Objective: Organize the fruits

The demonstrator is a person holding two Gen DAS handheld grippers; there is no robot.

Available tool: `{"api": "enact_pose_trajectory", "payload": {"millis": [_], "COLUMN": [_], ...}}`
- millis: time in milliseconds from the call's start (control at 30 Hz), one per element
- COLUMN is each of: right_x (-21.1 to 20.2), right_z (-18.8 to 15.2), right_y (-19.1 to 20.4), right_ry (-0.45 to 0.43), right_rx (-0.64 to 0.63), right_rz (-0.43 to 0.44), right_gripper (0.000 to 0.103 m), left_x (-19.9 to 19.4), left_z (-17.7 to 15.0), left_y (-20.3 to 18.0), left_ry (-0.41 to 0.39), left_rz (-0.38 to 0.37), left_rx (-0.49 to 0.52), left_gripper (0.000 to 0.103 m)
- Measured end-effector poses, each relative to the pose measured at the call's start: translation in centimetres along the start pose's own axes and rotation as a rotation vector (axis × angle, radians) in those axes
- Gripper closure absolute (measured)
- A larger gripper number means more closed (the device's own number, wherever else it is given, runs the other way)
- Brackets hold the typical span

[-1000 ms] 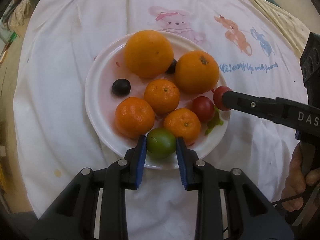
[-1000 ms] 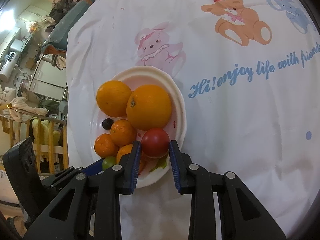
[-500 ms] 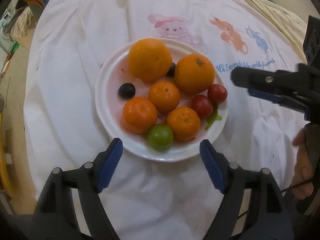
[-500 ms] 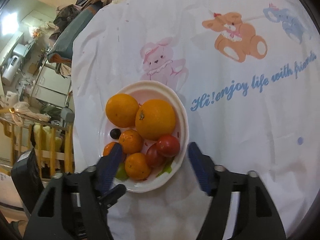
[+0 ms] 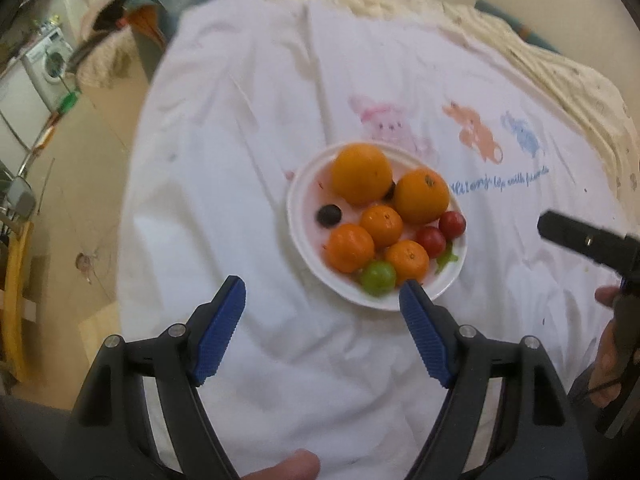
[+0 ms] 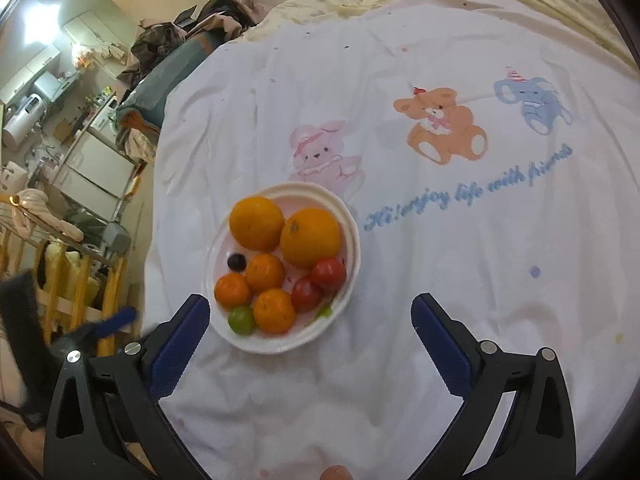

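On the cloth (image 6: 400, 320), a plate (image 6: 352, 236) just before the printed rabbit (image 6: 324, 156), bear (image 6: 440, 128) and elephant (image 6: 532, 100) further right. In the plate, two oranges (image 6: 310, 237) at the back, three mandarins (image 6: 265, 272) before them, tomatoes (image 6: 328, 273) right, a lime (image 6: 241, 320) nearest. Both grippers (image 6: 310, 320) (image 5: 320, 304) apart from the plate, on its near side.

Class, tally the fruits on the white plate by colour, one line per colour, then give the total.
Orange: 5
Red: 2
Green: 1
Dark purple: 2, one half hidden between the big oranges
Total on the plate: 10
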State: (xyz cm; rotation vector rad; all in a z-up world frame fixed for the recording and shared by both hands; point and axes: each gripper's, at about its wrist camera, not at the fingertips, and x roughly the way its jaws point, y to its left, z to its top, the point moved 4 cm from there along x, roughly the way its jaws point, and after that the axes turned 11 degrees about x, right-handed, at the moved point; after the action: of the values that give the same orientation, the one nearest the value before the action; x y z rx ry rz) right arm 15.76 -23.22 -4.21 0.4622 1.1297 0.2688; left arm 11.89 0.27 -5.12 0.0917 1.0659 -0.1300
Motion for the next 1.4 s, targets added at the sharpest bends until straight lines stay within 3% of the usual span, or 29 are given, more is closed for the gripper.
{"api": "enact_pose_trajectory", "payload": {"millis": [100,167,267,367,567,733,1400], "right_x": [-1.1,-1.9,-2.9,-4.1,-6.0,-6.0,-5.1], "right_z": [-1.5,-2.7,-4.1,-5.5,-7.8,-8.4,-8.1], "right_y": [0.5,0.9,1.6,2.6,3.9,4.2,3.9], "right_ry": [-0.03,-0.059,-0.102,-0.161,-0.294,-0.301,-0.296], "right_rx": [-0.017,-0.042,-0.068,-0.104,-0.148,-0.17,-0.166], "right_rz": [-0.007,-0.011,-0.012,-0.035,-0.092,-0.113,-0.138], "right_gripper": [0.0,0.0,0.0,0.0,0.0,0.0,0.0], "left_x": [-2.0,-3.1,-5.1,-6.4,-7.2,-6.6,-6.2], "left_z": [-0.7,-0.8,-1.2,-2.1,-3.9,-4.9,-4.6], "left_y": [0.5,0.6,0.8,1.0,0.5,0.4,0.5], "left_ry": [-0.067,-0.12,-0.196,-0.236,-0.254,-0.248,-0.247], "left_rz": [0.021,0.044,0.075,0.078,0.065,0.033,0.07], "left_rx": [-0.017,-0.023,-0.021,-0.024,-0.03,-0.075,-0.086], "left_gripper": [0.023,0.01,0.002,0.001,0.001,0.001,0.001]}}
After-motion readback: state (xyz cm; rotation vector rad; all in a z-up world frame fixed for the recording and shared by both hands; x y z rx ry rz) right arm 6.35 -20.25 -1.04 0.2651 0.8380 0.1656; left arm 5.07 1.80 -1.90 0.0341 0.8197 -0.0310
